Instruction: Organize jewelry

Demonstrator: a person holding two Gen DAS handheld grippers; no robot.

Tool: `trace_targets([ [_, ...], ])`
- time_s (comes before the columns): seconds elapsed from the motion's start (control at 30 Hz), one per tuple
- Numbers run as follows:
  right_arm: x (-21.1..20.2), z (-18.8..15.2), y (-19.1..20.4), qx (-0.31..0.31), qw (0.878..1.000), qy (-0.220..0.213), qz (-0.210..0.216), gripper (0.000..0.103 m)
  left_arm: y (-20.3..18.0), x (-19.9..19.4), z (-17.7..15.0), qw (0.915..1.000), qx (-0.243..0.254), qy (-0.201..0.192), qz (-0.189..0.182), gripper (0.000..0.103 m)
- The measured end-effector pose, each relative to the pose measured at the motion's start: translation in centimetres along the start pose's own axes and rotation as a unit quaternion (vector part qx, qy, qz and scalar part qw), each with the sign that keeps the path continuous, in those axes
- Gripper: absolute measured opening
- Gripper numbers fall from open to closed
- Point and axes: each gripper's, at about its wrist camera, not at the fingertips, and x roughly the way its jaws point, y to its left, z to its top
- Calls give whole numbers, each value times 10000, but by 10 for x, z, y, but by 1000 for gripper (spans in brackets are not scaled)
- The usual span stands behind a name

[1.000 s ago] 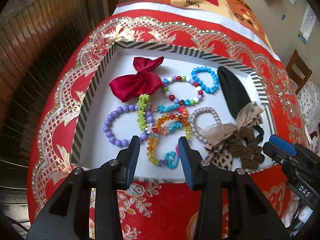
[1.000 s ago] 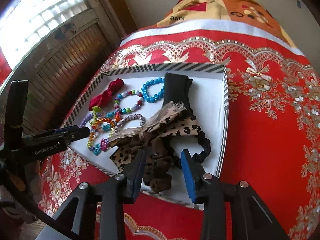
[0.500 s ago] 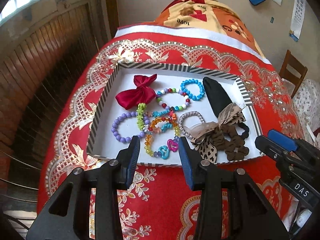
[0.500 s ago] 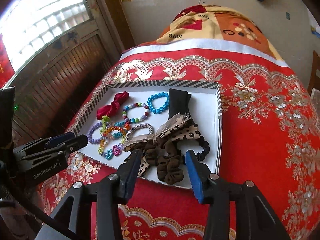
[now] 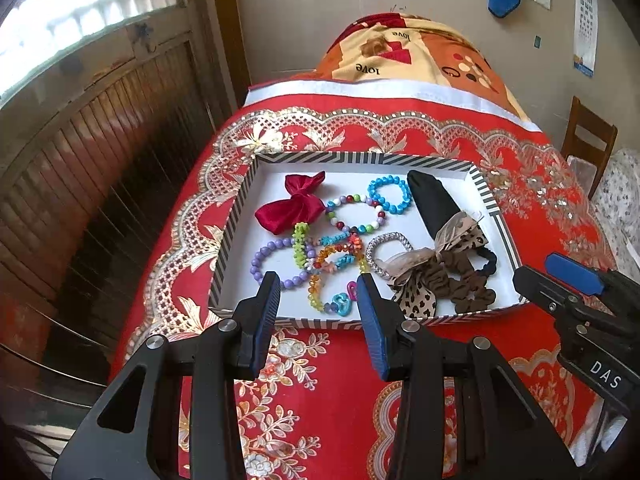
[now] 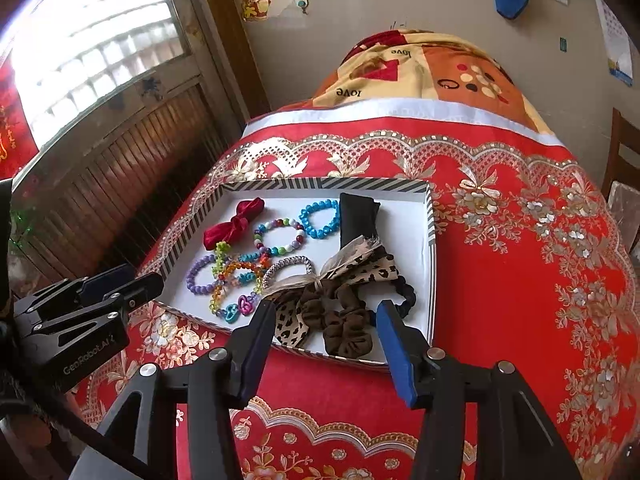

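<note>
A white tray with a striped rim (image 5: pixel 236 216) (image 6: pixel 430 216) lies on the red cloth. In it are a red bow (image 5: pixel 294 208) (image 6: pixel 232 224), a purple bead bracelet (image 5: pixel 266 266) (image 6: pixel 196 280), a blue bead bracelet (image 5: pixel 390 194) (image 6: pixel 320 220), a multicolour bracelet (image 5: pixel 352 214), a silver ring band (image 5: pixel 386 246), tangled coloured chains (image 5: pixel 332 280), a black pouch (image 5: pixel 434 204) and leopard and brown scrunchies (image 5: pixel 444 276) (image 6: pixel 340 316). My left gripper (image 5: pixel 318 300) is open and empty, above the tray's near rim. My right gripper (image 6: pixel 326 328) is open and empty, above the scrunchies.
The red embroidered cloth (image 5: pixel 340 400) covers a bed-like surface with a folded orange blanket (image 5: pixel 412 52) behind. A wooden slatted panel (image 5: pixel 100 160) runs along the left. A wooden chair (image 5: pixel 588 140) stands at the right.
Both grippers have pulled back and up from the tray; it looks smaller and farther. The right gripper's jaws have widened. Nothing in the tray has moved.
</note>
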Motion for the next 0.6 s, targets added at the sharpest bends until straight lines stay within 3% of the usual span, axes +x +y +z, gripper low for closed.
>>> trace_targets([
  [0.6,-17,-9,2,-5,9999,-99,-95,56,-4,-15,-8,10000,13,-88,37,39],
])
